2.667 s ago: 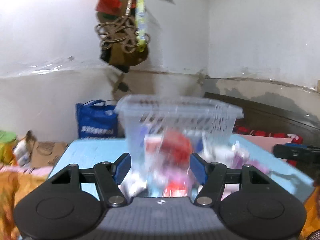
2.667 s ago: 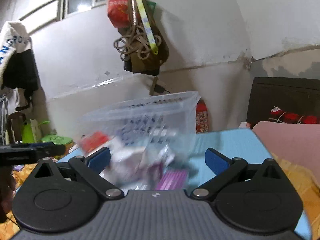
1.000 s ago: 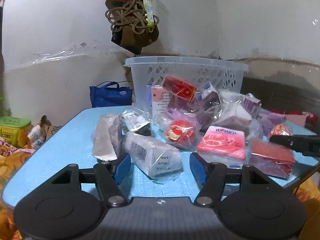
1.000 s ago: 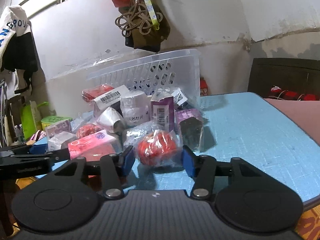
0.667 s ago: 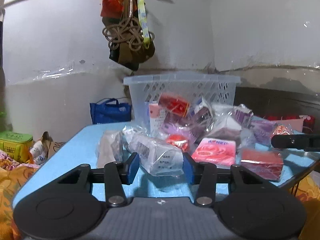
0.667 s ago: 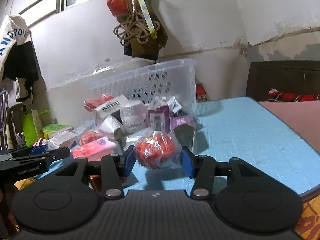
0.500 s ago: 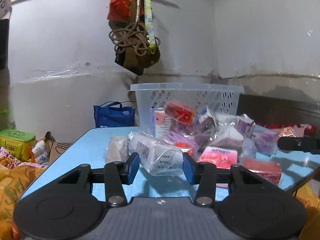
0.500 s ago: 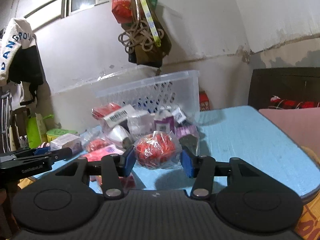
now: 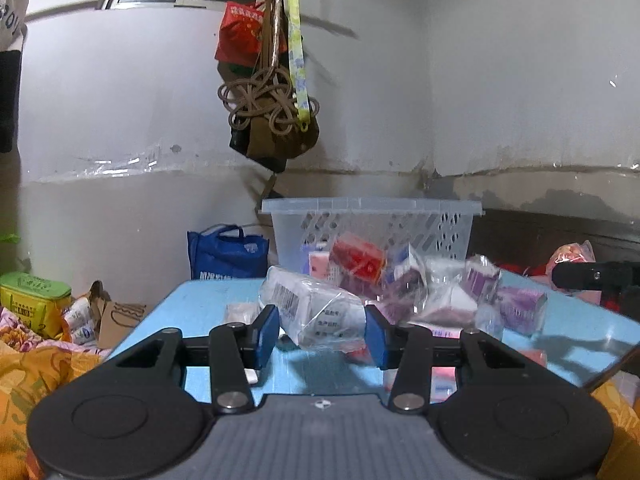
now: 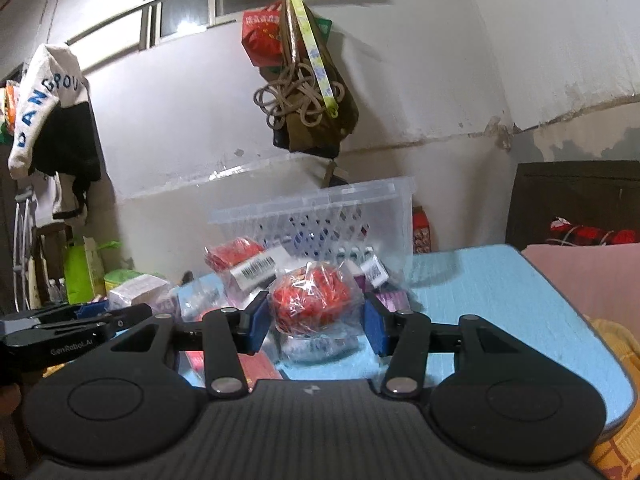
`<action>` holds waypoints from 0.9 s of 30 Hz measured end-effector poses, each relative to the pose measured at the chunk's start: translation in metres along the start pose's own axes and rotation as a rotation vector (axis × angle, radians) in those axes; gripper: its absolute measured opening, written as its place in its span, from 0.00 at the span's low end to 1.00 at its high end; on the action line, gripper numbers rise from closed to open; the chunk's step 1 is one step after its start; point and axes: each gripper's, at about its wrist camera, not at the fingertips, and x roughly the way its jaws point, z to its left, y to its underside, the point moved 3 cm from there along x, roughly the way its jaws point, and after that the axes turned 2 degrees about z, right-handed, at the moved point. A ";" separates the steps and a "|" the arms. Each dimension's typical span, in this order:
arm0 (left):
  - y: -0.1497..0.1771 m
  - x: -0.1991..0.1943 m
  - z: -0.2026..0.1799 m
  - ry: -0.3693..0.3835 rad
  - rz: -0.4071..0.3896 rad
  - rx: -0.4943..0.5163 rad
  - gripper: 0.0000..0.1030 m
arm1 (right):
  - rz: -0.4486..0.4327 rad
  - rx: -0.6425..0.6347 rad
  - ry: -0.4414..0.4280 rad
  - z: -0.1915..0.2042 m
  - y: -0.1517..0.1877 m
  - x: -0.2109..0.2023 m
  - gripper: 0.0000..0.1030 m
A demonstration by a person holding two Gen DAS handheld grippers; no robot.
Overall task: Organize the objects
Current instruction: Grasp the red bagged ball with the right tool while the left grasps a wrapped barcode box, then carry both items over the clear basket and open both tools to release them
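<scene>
My left gripper is shut on a white box wrapped in clear plastic, held a little above the blue table. In the right wrist view my right gripper is shut on a red round item in clear wrap, also lifted off the table. Behind both stands a clear plastic basket, also seen from the right wrist. A heap of several wrapped boxes lies in front of it. The right gripper's side shows at the far right of the left view.
A blue bag stands behind the table's left corner. A green tin and cardboard lie at the left on orange cloth. Ropes and bags hang from a rail on the wall. A dark headboard is at the right.
The left jaws closed onto the white wrapped box. Both grippers then rose with their items off the table, and the heap and basket sank lower in view.
</scene>
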 end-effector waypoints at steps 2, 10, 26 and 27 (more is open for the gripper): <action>-0.007 -0.002 0.001 0.002 -0.019 0.004 0.48 | -0.019 -0.004 -0.007 0.000 -0.008 -0.003 0.51; -0.040 0.007 0.003 0.066 -0.053 -0.009 0.48 | -0.066 -0.052 -0.022 -0.004 -0.041 0.007 0.50; -0.163 0.162 -0.003 0.179 0.007 -0.052 0.48 | 0.023 -0.150 0.006 -0.014 -0.124 0.133 0.50; -0.161 0.174 -0.003 0.186 0.039 -0.057 0.48 | 0.038 -0.142 0.009 -0.016 -0.123 0.139 0.50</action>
